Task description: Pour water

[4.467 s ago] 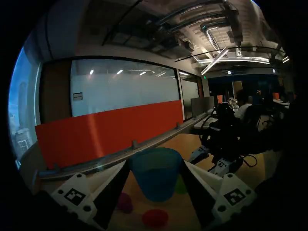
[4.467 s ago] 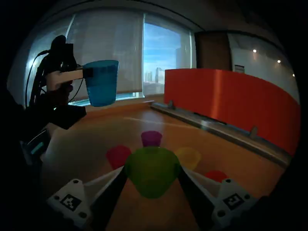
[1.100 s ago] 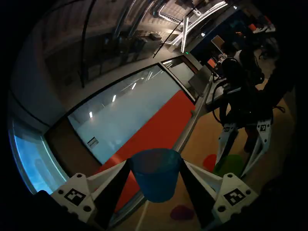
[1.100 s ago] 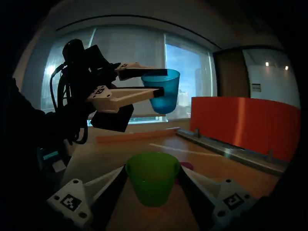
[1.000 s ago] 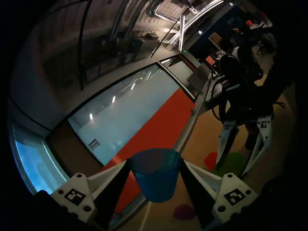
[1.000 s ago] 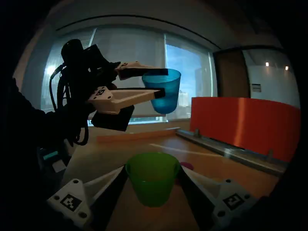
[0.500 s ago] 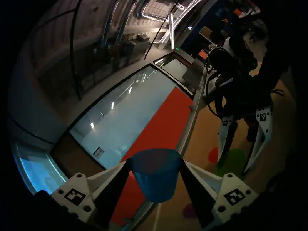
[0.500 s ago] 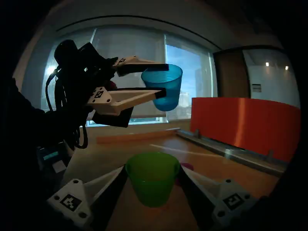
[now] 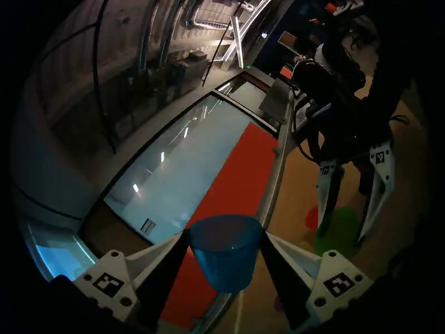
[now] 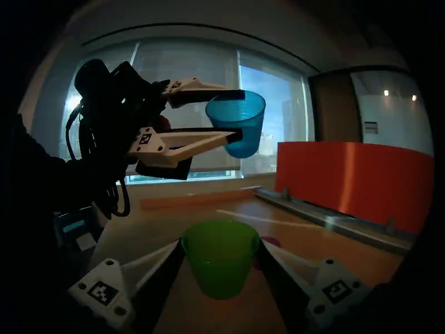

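My left gripper (image 9: pixel 225 257) is shut on a blue plastic cup (image 9: pixel 225 259), and its view is rolled over sideways. In the right gripper view that blue cup (image 10: pixel 238 123) hangs high between the left gripper's fingers (image 10: pixel 192 142), tipped with its mouth toward me, above and behind the green cup. My right gripper (image 10: pixel 221 257) is shut on a green cup (image 10: pixel 221 255), held upright over the wooden table (image 10: pixel 317 239). The left gripper view shows the green cup (image 9: pixel 340 230) between the right gripper's fingers (image 9: pixel 376 195). No water is visible.
An orange partition (image 10: pixel 361 181) and a metal rail (image 10: pixel 334 222) run along the table's right side. Windows (image 10: pixel 261 100) stand behind. A purple cup (image 10: pixel 271 240) peeks from behind the green one. A red cup (image 9: pixel 311 217) lies beside the green cup. A person's dark sleeve (image 10: pixel 50 183) holds the left gripper.
The left gripper has rolled further, tipping the blue cup's mouth more toward the green cup. The green cup and right gripper have stayed still.
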Demonstrator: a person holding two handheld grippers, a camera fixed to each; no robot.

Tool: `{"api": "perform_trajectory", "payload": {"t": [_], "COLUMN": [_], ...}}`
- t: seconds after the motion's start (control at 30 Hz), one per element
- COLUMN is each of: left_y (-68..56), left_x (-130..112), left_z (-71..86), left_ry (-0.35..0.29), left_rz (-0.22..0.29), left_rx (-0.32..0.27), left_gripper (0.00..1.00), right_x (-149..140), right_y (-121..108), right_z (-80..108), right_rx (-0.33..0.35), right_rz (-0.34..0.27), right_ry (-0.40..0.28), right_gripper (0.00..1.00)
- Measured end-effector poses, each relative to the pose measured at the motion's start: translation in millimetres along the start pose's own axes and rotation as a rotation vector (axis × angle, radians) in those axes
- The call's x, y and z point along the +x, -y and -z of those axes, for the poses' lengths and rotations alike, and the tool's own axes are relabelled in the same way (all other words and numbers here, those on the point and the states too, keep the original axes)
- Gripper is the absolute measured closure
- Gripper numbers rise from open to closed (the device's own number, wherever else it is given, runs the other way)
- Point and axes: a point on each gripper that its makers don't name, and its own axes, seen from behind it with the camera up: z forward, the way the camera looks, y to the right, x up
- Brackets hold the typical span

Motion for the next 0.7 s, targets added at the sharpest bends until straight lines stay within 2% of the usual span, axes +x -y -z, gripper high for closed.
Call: {"api": "perform_trajectory", "payload": {"t": [0.7], "left_y": [-3.4], "left_x": [9.1], "left_z": [-6.7], "left_ry": [-0.007], "left_rz": [-0.120], "left_rx": [-0.007], "left_gripper": [0.11], "right_x": [2.0], "right_y": [2.0], "right_z": [-0.9], "right_rx": [0.005], "right_rz": [0.006], "right_ry": [-0.001], "right_gripper": [0.09]}}
